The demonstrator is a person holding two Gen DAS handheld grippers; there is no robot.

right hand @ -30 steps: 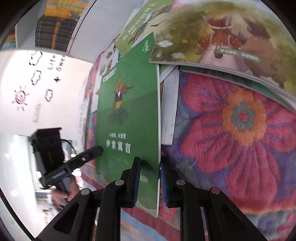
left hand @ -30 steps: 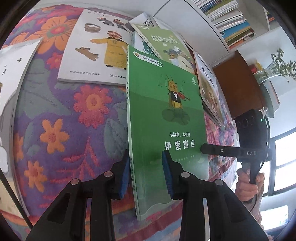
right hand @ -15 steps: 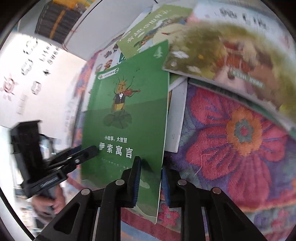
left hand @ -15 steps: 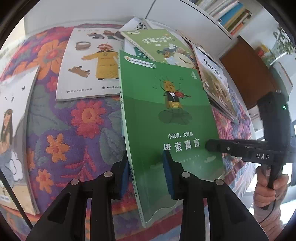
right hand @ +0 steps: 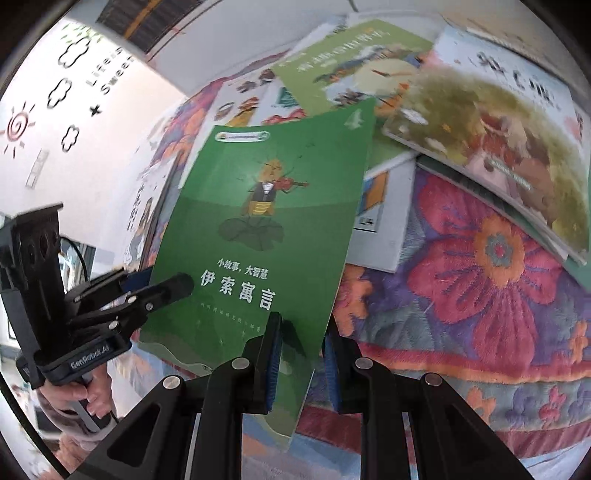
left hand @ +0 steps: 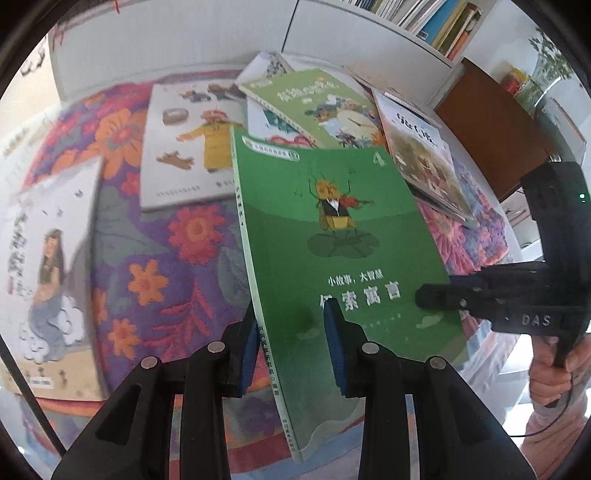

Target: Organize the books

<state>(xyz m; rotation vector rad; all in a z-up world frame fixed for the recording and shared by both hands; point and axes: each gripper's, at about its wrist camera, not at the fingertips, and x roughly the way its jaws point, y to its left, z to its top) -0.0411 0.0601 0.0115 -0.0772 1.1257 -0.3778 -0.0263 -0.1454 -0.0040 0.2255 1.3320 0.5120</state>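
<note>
A thin green book with a cricket playing a violin on its cover [left hand: 343,236] is held up off the flowered rug by both grippers. My left gripper [left hand: 291,343] straddles its spine edge near the bottom, blue pads on both sides. My right gripper [right hand: 301,354] is shut on its opposite bottom edge; the book [right hand: 266,221] fills the middle of the right wrist view. The right gripper also shows in the left wrist view [left hand: 436,295], and the left gripper in the right wrist view [right hand: 162,284].
Several picture books lie scattered on the flowered rug [left hand: 173,258]: a white one with a yellow-coated figure [left hand: 192,147], a light green one [left hand: 314,103], one with a garden scene [right hand: 498,140], one at the left [left hand: 48,240]. A bookshelf [left hand: 417,22] and brown cabinet [left hand: 495,129] stand behind.
The green book has been lifted higher off the rug and tilted, its far edge pulled clear of the garden-scene book. Both grippers rose with it.
</note>
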